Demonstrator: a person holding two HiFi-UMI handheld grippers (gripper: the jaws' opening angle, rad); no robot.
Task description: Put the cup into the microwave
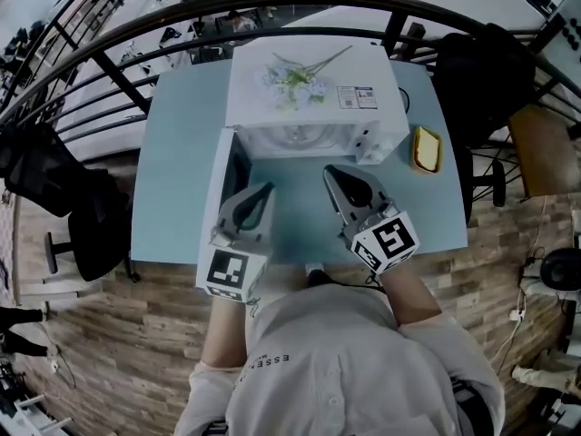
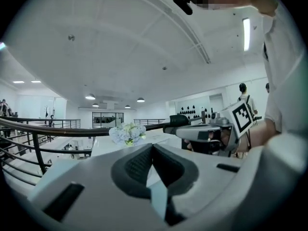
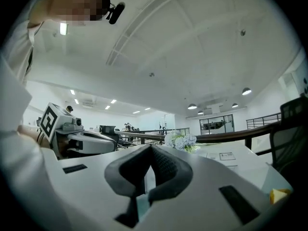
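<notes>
Pale blue table (image 1: 172, 198), wood-plank floor (image 1: 136, 334), curved black railing (image 2: 62, 130), ceiling lights (image 2: 246, 32).

Bright, even overhead light from recessed ceiling lamps (image 2: 90, 97) and a strip light (image 2: 246, 32); shadows soft. Fisheye bending and dark corners in both gripper views; near body of left gripper (image 2: 153, 147) blurred.

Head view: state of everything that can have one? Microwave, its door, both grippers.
microwave: upright, flowers lying on top; something pale and round in the cavity, cup or turntable, cannot tell
microwave door: open, swung out to the left
left gripper: fingers shut, nothing between them
right gripper: fingers shut, nothing between them
</notes>
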